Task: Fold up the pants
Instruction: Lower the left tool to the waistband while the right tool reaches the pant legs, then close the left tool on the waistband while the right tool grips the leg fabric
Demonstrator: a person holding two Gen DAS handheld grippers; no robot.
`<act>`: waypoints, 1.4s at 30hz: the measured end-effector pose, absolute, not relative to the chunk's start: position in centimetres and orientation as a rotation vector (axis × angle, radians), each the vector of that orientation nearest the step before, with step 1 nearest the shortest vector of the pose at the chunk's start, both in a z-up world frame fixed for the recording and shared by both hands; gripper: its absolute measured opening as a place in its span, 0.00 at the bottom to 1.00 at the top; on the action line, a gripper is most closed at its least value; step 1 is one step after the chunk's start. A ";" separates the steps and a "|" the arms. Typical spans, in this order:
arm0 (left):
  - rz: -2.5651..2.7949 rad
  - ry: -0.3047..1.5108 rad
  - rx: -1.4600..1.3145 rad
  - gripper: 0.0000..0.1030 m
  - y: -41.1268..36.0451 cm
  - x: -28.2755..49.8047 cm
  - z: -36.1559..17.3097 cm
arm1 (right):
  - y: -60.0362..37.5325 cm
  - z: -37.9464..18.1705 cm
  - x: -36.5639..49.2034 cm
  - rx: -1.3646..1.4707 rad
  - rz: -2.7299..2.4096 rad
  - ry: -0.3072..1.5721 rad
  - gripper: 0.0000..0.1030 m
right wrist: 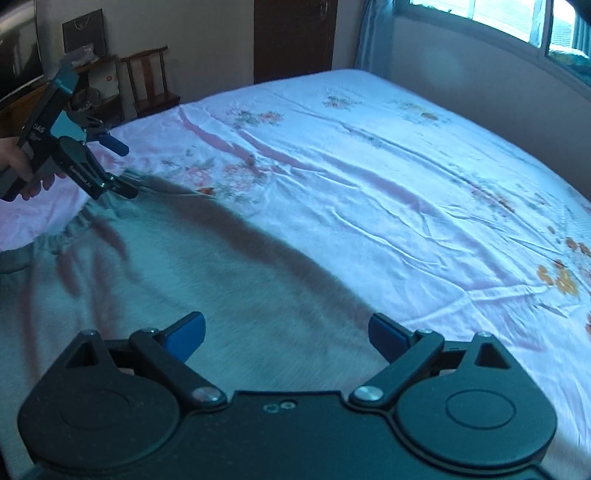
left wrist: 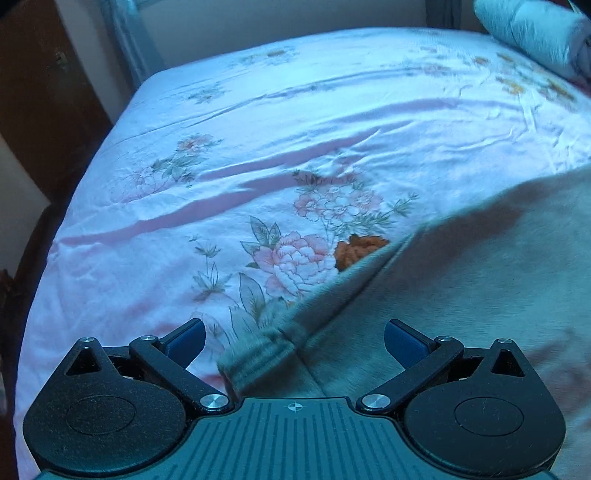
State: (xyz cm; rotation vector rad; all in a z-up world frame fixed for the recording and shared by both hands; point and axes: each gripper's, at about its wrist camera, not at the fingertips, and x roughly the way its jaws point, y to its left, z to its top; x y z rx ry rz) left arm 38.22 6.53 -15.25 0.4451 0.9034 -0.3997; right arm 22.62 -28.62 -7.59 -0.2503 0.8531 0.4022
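Grey-green pants [left wrist: 461,288] lie spread on a floral bed sheet [left wrist: 258,147]. In the left wrist view my left gripper [left wrist: 294,339] is open, its blue pads either side of the elastic waistband corner [left wrist: 258,358]. In the right wrist view my right gripper [right wrist: 286,334] is open over the pants [right wrist: 184,280], nothing between its pads. The left gripper [right wrist: 123,170] also shows there at the far left, held by a hand, open over the gathered waistband [right wrist: 70,230].
The bed sheet [right wrist: 406,184] is wrinkled. A rolled white pillow [left wrist: 535,33] lies at the bed's far corner. A wooden chair [right wrist: 147,81], a cluttered table and a dark door [right wrist: 295,37] stand beyond the bed. A window [right wrist: 498,18] is on the right wall.
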 end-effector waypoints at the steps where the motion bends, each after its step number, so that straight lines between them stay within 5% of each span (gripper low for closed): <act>1: -0.420 0.917 0.469 1.00 6.4 38.8 -15.6 | -28.7 -7.9 23.6 -0.263 0.409 0.859 0.86; 10: -0.582 1.060 0.556 1.00 5.5 42.3 -19.1 | -29.6 -11.0 31.7 -0.351 0.533 0.984 0.85; 14: -0.620 1.060 0.479 0.72 6.1 42.2 -19.4 | -29.6 -12.8 32.7 -0.383 0.543 1.053 0.82; 16: -0.621 1.048 0.488 0.63 5.8 41.7 -19.2 | -29.7 -13.5 32.9 -0.381 0.550 1.097 0.02; 24: -0.568 1.006 0.578 0.30 5.4 39.9 -17.2 | -28.8 -13.6 32.9 -0.438 0.515 1.119 0.00; 42: -0.406 0.711 0.539 0.23 9.5 23.3 -9.5 | -25.3 -5.5 14.9 -0.379 0.330 0.757 0.00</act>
